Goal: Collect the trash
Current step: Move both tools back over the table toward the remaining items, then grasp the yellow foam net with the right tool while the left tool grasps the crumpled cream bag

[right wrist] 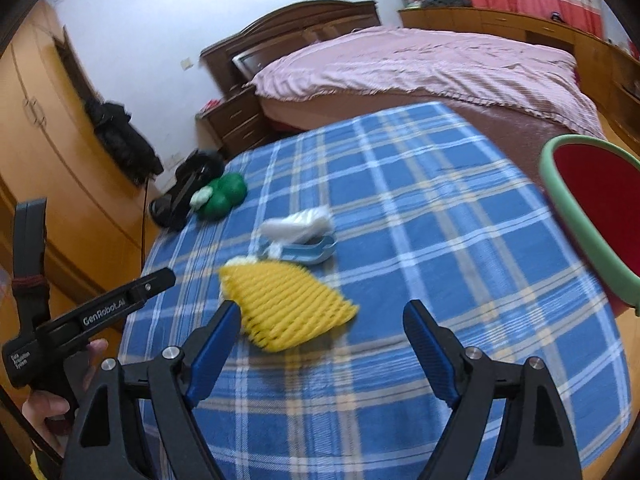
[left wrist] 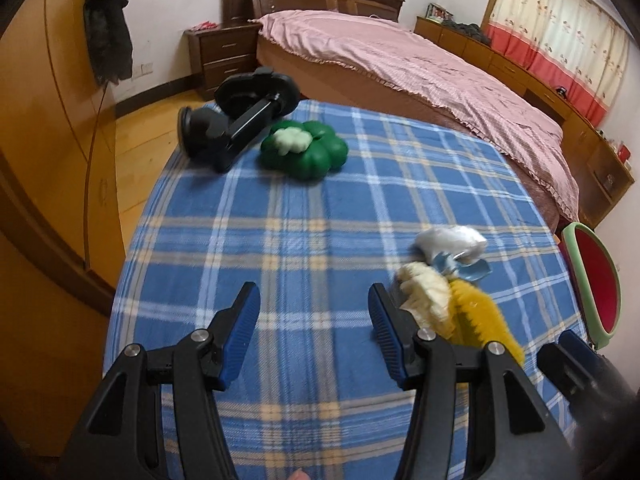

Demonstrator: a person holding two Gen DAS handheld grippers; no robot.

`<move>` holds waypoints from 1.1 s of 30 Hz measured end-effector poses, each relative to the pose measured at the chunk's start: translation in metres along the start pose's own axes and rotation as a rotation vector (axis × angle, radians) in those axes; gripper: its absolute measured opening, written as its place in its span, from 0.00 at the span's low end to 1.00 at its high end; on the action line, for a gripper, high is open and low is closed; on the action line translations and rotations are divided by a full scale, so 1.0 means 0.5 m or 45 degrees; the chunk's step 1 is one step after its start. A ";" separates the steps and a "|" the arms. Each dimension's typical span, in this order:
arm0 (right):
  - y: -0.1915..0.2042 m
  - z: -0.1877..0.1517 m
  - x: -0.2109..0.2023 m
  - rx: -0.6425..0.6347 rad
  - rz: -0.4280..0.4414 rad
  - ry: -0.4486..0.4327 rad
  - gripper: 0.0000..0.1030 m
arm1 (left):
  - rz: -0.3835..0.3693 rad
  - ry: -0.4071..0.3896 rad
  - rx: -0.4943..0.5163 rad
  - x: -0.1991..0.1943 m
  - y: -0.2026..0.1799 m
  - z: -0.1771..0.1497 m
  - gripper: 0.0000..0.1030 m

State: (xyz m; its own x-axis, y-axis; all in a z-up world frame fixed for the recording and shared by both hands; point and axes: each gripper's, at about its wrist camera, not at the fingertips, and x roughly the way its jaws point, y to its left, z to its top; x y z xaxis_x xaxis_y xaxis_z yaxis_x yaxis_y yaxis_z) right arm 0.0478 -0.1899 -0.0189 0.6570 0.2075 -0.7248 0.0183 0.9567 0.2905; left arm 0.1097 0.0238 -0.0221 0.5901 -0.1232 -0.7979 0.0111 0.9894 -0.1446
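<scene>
We list a plaid-covered surface (right wrist: 400, 208). At its middle lies our landmark, the yellow foam net (right wrist: 284, 304). Just beyond it: a white wrapper (right wrist: 298, 222) on a blue tray (right wrist: 316, 254). Far beyond, near the surface's far left corner: a green clover-shaped piece (left wrist: 308, 152). Right of the net: a red bin (right wrist: 596, 208). Our left tongs (left wrist: 314, 320) and right tongs (right wrist: 320, 336) both gape, grasping nothing.

Trash cluster on blue plaid worktop (right wrist: 400, 208): yellow foam net (right wrist: 286, 306) lying flat, cream foam net (left wrist: 426, 300) touching it, light-blue wrapper (right wrist: 304, 250) and crumpled white plastic (right wrist: 298, 222) just behind. Red bin, green rim (right wrist: 560, 208), at worktop's right edge.
</scene>
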 end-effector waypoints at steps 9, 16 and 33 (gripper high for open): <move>0.046 -0.008 0.054 -0.115 -0.047 0.061 0.77 | 0.007 0.030 -0.030 0.012 0.028 -0.022 0.55; 0.052 -0.004 0.076 -0.152 -0.071 0.077 0.41 | 0.001 0.037 -0.049 0.017 0.040 -0.024 0.55; -0.014 0.024 0.019 -0.035 -0.084 -0.043 0.14 | -0.056 0.038 -0.008 0.019 -0.005 -0.016 0.55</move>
State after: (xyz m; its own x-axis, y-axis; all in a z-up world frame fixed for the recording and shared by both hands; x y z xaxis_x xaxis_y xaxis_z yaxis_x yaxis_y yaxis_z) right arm 0.0630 -0.1969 -0.0206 0.6800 0.1375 -0.7203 0.0418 0.9734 0.2253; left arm 0.1091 0.0198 -0.0340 0.5646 -0.1688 -0.8079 0.0312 0.9825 -0.1834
